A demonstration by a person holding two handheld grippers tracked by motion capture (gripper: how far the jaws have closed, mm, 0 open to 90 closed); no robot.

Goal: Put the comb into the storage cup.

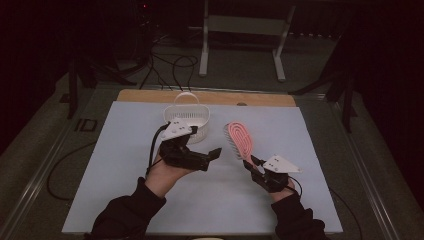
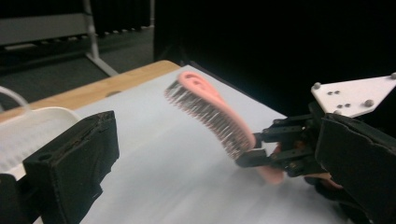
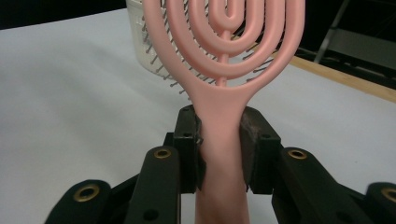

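The right gripper clamps the pink hairbrush by its handle above the worktop, head pointing far-left toward the white basket. The left gripper, nearer the basket, hangs open and empty.

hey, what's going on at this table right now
A person works at a table with a tool in each hand. The right tool is clamped on the handle of a pink hairbrush, holding it raised above the pale blue mat. The left tool holds nothing, jaws open, near a white basket.
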